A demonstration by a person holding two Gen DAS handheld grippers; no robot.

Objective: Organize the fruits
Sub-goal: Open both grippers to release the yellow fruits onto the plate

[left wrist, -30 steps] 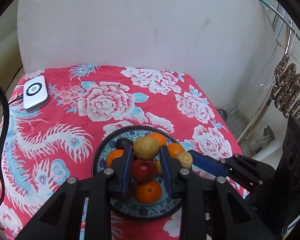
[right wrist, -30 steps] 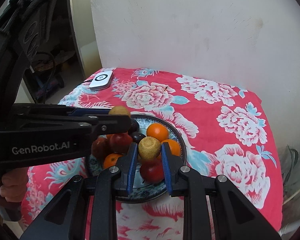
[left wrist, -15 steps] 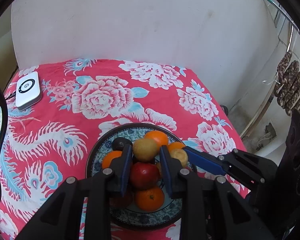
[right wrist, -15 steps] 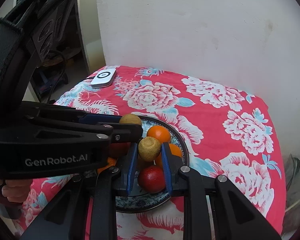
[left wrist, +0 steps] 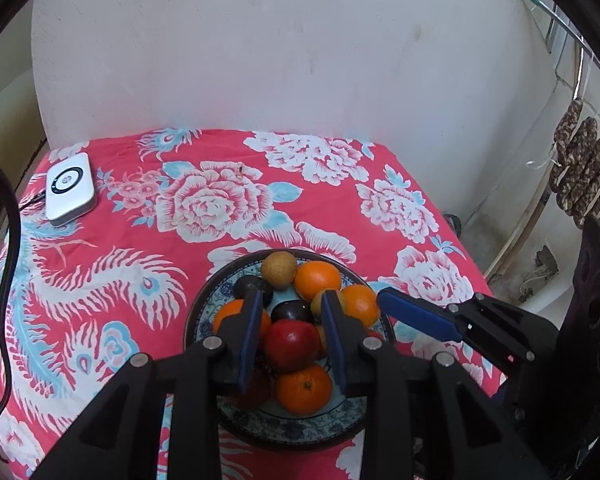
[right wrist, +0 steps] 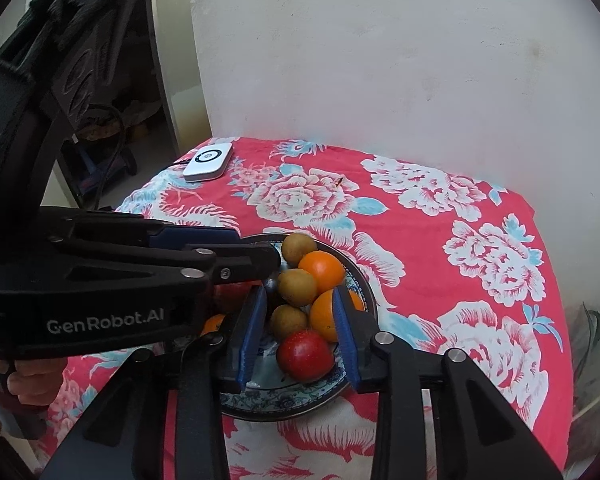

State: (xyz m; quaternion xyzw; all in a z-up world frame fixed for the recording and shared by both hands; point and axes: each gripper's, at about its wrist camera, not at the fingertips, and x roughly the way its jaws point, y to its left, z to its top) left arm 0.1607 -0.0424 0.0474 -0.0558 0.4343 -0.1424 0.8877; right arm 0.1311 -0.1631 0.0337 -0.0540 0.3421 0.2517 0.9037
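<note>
A blue patterned plate (left wrist: 284, 434) (right wrist: 276, 400) on the red floral cloth holds oranges, red apples, dark plums and tan round fruits. My left gripper (left wrist: 292, 298) hovers over the pile with its jaws opening; its pads touch nothing, and a red apple (left wrist: 290, 344) lies below the gap. A tan fruit (left wrist: 278, 270) rests at the plate's far rim. My right gripper (right wrist: 299, 292) also has its jaws opening and is free of fruit. Beneath it lie a tan fruit (right wrist: 288, 322), a red apple (right wrist: 306, 356) and an orange (right wrist: 324, 316). The left gripper (right wrist: 220, 256) crosses the plate's left side.
A white device (left wrist: 70, 192) (right wrist: 208, 162) with a black cable (left wrist: 8, 280) lies at the cloth's far left corner. A pale wall stands behind the table. Dark dried items (left wrist: 580, 176) hang beyond the right edge. A person's hand (right wrist: 32, 380) grips the left handle.
Both grippers let go of the tan fruits they held; those fruits now lie on the plate. Both pairs of jaws have widened.
</note>
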